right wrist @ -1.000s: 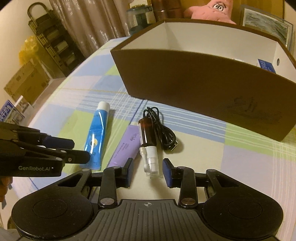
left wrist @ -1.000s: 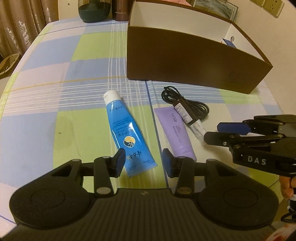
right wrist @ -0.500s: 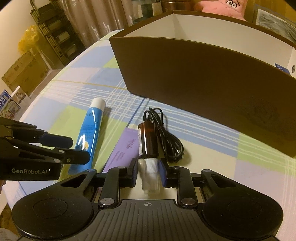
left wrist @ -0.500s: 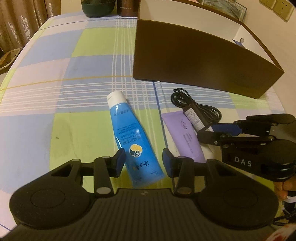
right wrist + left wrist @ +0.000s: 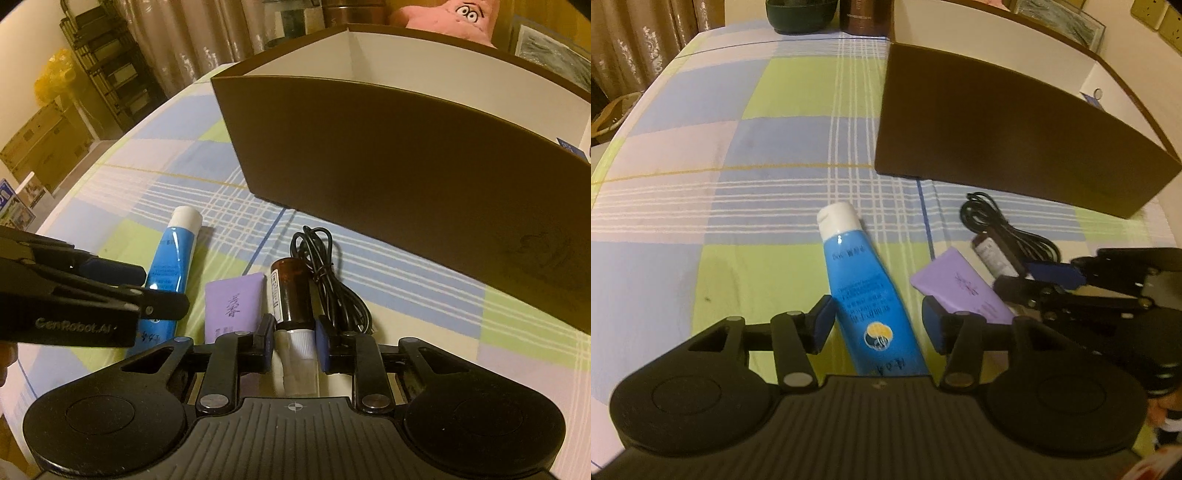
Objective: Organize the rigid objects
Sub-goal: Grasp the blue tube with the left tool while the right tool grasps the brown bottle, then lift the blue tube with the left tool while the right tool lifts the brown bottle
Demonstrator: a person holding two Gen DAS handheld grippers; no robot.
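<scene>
A blue tube with a white cap (image 5: 864, 288) lies on the checked tablecloth, its flat end between the open fingers of my left gripper (image 5: 877, 323). A purple tube (image 5: 960, 288) lies to its right. My right gripper (image 5: 294, 340) is shut on the white spray cap of a brown spray bottle (image 5: 291, 295), which lies beside the purple tube (image 5: 234, 306) and a coiled black cable (image 5: 328, 269). The blue tube (image 5: 168, 266) also shows in the right wrist view, with the left gripper (image 5: 110, 295) over it.
A large brown box with a white inside (image 5: 1015, 129) stands open behind the objects; it also shows in the right wrist view (image 5: 406, 158). A dark bowl (image 5: 801, 14) and a brown canister (image 5: 864, 16) stand at the table's far edge. A pink plush (image 5: 454, 16) sits behind the box.
My left gripper has moved forward so the blue tube lies between its fingers. My right gripper has advanced and closed on the spray bottle's white cap.
</scene>
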